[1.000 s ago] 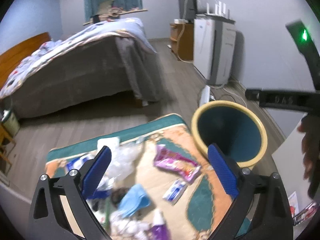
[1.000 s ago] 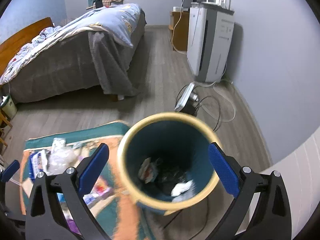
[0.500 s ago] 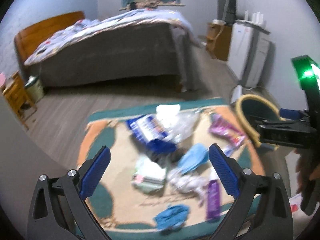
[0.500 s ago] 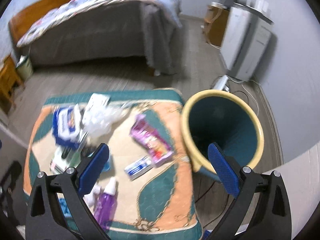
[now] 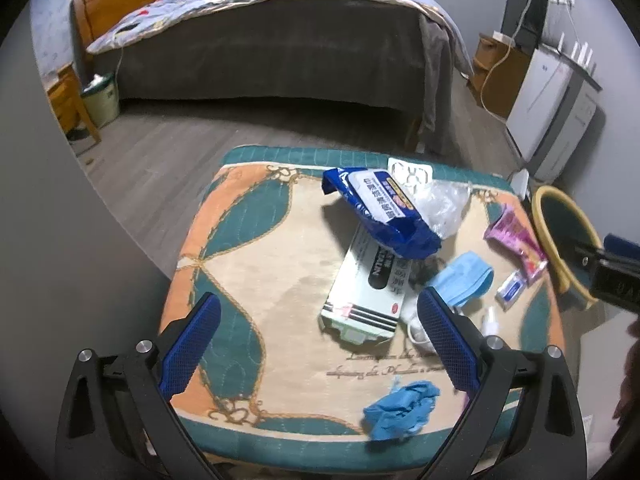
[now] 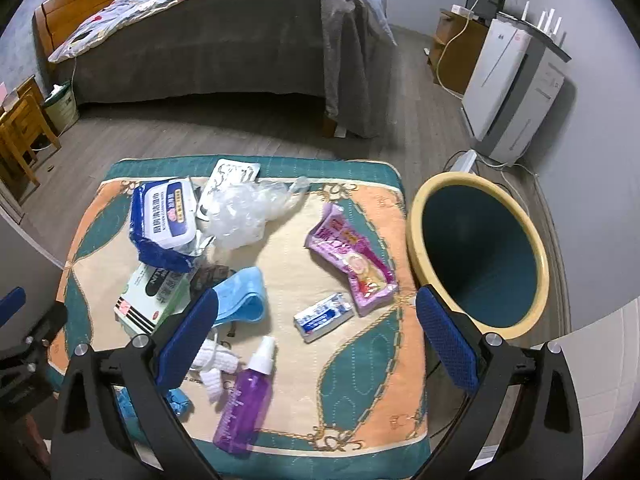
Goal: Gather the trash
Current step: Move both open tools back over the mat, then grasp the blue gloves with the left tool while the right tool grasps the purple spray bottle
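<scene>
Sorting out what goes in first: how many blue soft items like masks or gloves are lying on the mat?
2. A light blue face mask lies mid-mat beside the green-and-white box; a crumpled blue glove sits at the mat's near edge. More could be hidden under the pile.

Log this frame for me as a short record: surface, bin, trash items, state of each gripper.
surface: patterned mat on the floor, bed behind it
bin: yellow-rimmed bin standing off the mat's right edge
trash on mat: blue wipes pack, clear plastic bag, pink wrapper, blue face mask, purple spray bottle, white-green box, blue crumpled glove
left gripper: open, empty, above the mat
right gripper: open, empty, above the mat
</scene>
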Action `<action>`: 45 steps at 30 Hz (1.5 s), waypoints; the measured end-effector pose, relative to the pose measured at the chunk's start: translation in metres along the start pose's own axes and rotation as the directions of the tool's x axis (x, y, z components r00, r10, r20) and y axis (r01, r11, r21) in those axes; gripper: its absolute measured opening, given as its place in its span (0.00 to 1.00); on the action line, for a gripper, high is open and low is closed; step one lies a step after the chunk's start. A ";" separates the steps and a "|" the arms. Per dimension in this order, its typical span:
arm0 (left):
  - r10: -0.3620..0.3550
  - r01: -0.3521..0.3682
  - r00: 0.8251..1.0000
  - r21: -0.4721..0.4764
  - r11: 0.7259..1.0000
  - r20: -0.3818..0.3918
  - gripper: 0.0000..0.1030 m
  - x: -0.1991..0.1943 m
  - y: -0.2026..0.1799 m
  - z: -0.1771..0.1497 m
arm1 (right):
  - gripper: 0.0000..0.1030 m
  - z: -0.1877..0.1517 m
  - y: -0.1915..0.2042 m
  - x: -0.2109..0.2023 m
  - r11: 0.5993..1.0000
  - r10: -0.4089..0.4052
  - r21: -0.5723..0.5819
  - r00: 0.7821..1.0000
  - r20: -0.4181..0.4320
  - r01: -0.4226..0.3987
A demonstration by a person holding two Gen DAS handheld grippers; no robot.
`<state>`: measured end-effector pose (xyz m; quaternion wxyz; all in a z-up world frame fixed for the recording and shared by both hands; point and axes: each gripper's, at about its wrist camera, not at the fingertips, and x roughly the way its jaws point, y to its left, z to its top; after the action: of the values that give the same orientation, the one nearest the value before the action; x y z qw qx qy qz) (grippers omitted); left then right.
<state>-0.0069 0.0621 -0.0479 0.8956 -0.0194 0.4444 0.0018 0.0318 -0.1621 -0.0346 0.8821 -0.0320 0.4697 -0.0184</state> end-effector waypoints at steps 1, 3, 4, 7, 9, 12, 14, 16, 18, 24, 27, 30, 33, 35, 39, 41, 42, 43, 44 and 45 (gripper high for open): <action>0.001 -0.001 1.000 0.009 1.000 -0.001 0.95 0.001 -0.002 -0.001 | 0.94 -0.001 -0.001 0.001 1.000 -0.001 0.000 1.000 0.000 0.001; -0.001 0.001 1.000 0.029 1.000 -0.004 0.95 0.005 -0.006 -0.002 | 0.94 -0.002 -0.001 0.007 1.000 -0.004 0.001 1.000 -0.013 0.004; 0.001 0.000 1.000 0.038 0.999 -0.006 0.95 0.007 -0.008 -0.004 | 0.94 -0.003 -0.002 0.012 1.000 -0.009 0.003 1.000 -0.023 0.009; 0.004 -0.003 1.000 0.075 0.997 -0.013 0.95 0.012 -0.015 -0.005 | 0.94 -0.006 -0.004 0.022 1.000 -0.022 0.008 0.999 -0.047 0.023; 0.004 -0.003 1.000 0.106 0.994 -0.011 0.95 0.014 -0.020 -0.006 | 0.94 -0.008 -0.007 0.027 0.999 -0.032 0.011 0.998 -0.058 0.033; 0.000 0.002 1.000 0.138 0.990 -0.018 0.95 0.018 -0.025 -0.008 | 0.94 -0.010 -0.012 0.033 0.999 -0.031 0.032 0.997 -0.075 0.033; -0.008 0.014 0.999 0.160 0.987 -0.037 0.95 0.022 -0.029 -0.012 | 0.94 -0.012 -0.015 0.037 0.998 -0.032 0.045 0.995 -0.092 0.037; -0.030 0.043 0.997 0.179 0.983 -0.073 0.95 0.028 -0.033 -0.018 | 0.94 -0.015 -0.017 0.041 0.997 -0.040 0.059 0.992 -0.122 0.048; -0.050 0.069 0.993 0.195 0.978 -0.104 0.95 0.031 -0.039 -0.024 | 0.94 -0.019 -0.018 0.043 0.996 -0.031 0.079 0.990 -0.140 0.042; -0.077 0.123 0.978 0.237 0.964 -0.194 0.93 0.038 -0.053 -0.051 | 0.94 -0.035 -0.019 0.038 0.990 -0.010 0.139 0.989 -0.146 0.031; -0.075 0.145 0.967 0.279 0.949 -0.245 0.92 0.045 -0.063 -0.065 | 0.94 -0.043 -0.018 0.039 0.984 0.024 0.176 0.986 -0.167 0.006; -0.079 0.172 0.954 0.310 0.935 -0.289 0.83 0.051 -0.070 -0.074 | 0.94 -0.047 -0.015 0.039 0.987 0.021 0.161 0.985 -0.172 0.007; -0.051 0.164 0.949 0.351 0.922 -0.311 0.69 0.059 -0.076 -0.079 | 0.94 -0.053 -0.012 0.039 0.988 0.010 0.153 0.985 -0.173 0.017; -0.077 0.190 0.946 0.347 0.919 -0.316 0.56 0.059 -0.076 -0.079 | 0.94 -0.057 -0.012 0.040 0.986 0.021 0.166 0.984 -0.179 0.009; -0.093 0.202 0.948 0.348 0.916 -0.305 0.38 0.057 -0.075 -0.074 | 0.94 -0.068 -0.007 0.042 0.981 0.048 0.193 0.978 -0.202 -0.009; -0.094 0.186 0.956 0.325 0.927 -0.279 0.37 0.054 -0.069 -0.066 | 0.94 -0.071 -0.004 0.042 0.979 0.059 0.202 0.977 -0.207 -0.016; -0.099 0.177 0.962 0.304 0.936 -0.255 0.37 0.050 -0.064 -0.059 | 0.94 -0.073 -0.002 0.042 0.978 0.069 0.207 0.975 -0.210 -0.024; -0.101 0.168 0.967 0.288 0.943 -0.233 0.37 0.046 -0.060 -0.053 | 0.93 -0.075 0.001 0.043 0.977 0.083 0.208 0.973 -0.216 -0.037; -0.105 0.163 0.971 0.275 0.948 -0.213 0.37 0.042 -0.057 -0.048 | 0.87 -0.077 0.004 0.044 0.979 0.088 0.202 0.970 -0.225 -0.042; -0.108 0.154 0.976 0.250 0.956 -0.189 0.37 0.037 -0.051 -0.042 | 0.82 -0.079 0.009 0.046 0.981 0.094 0.185 0.967 -0.239 -0.050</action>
<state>-0.0169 0.0088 -0.1016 0.8463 0.0699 0.5146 -0.1185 -0.0082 -0.1593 -0.1168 0.8164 0.0664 0.5728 -0.0320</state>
